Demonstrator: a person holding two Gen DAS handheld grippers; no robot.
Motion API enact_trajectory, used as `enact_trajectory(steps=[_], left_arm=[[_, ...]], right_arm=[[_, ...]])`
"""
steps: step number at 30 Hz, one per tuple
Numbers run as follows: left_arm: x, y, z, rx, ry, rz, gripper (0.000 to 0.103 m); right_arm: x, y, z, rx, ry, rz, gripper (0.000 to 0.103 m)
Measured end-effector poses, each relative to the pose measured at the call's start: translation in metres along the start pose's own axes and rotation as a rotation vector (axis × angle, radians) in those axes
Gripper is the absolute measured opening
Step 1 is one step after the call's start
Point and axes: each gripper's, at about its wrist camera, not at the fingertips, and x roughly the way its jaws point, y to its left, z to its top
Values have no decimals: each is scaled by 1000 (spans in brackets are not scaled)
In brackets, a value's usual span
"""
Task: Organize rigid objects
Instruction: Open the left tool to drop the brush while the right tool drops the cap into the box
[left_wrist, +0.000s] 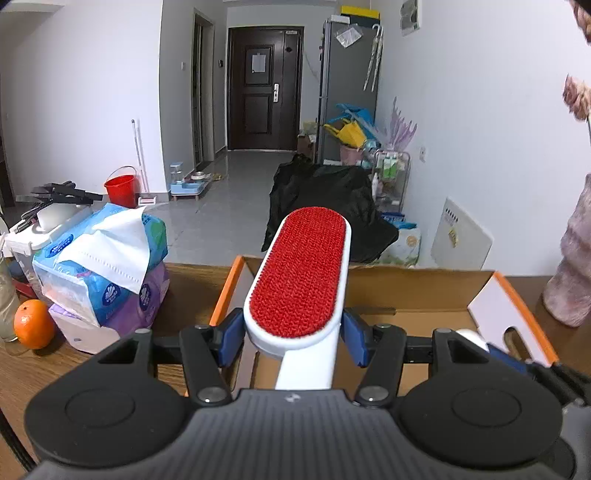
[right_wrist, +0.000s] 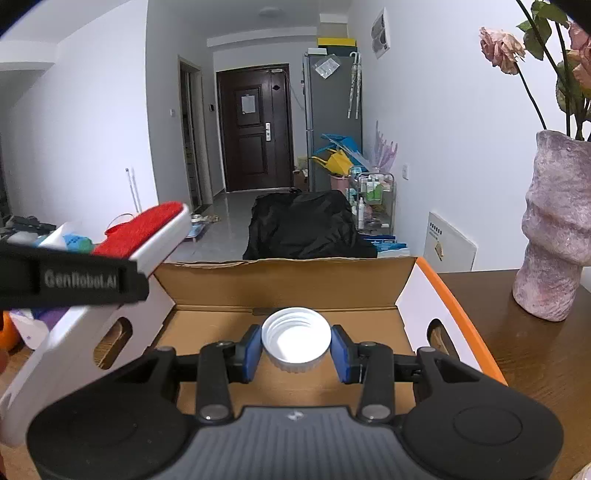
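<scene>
My left gripper (left_wrist: 293, 338) is shut on a white lint brush (left_wrist: 299, 277) with a red bristle pad, held above the left side of an open cardboard box (left_wrist: 406, 291). The brush also shows in the right wrist view (right_wrist: 147, 232), at the left over the box's left flap. My right gripper (right_wrist: 295, 347) is shut on a white ribbed bottle cap (right_wrist: 295, 336), open side up, held over the inside of the cardboard box (right_wrist: 280, 280). The right gripper's edge (left_wrist: 517, 363) shows at the right in the left wrist view.
The box has white flaps with orange edges (right_wrist: 454, 295) and sits on a brown wooden table (right_wrist: 535, 350). A pink vase with dried flowers (right_wrist: 554, 229) stands right of the box. Tissue packs (left_wrist: 107, 266) and an orange (left_wrist: 33, 323) lie to its left.
</scene>
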Motion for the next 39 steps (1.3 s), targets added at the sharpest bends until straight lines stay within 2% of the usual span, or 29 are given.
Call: enact_trajectory(steps=[8, 12, 13, 14, 15, 16, 17, 21, 26, 29, 36, 39], left_arm=[[13, 5, -4, 8, 34, 16, 58], [15, 13, -1, -12, 70, -20, 60], [14, 13, -1, -8, 73, -26, 68], [11, 12, -1, 2, 65, -31, 76], [8, 12, -1, 13, 55, -30, 96], [2, 12, 0, 23, 37, -26, 103], [-3, 12, 0, 24, 14, -24, 103], [-17, 17, 4, 6, -16, -38, 103], [-23, 23, 4, -2, -12, -7, 103], [-27, 29, 4, -29, -6, -23, 103], [-51, 33, -10, -3, -17, 5, 103], [-69, 42, -13, -26, -35, 2, 103]], right_arm=[[9, -3, -5, -1, 26, -10, 39], [11, -6, -5, 0, 49, 17, 39], [10, -6, -5, 3, 54, 18, 45], [9, -7, -5, 9, 59, 14, 65], [7, -9, -6, 18, 57, 0, 78], [4, -10, -7, 27, 42, -17, 98], [0, -11, -7, 37, 23, -29, 102], [-9, -14, -3, 60, 4, -12, 102], [-15, -13, -4, 56, -3, -23, 103], [-21, -10, -2, 43, -11, -15, 103], [-50, -10, -4, 24, -38, -5, 103], [-66, -10, -8, 17, -51, -7, 103]])
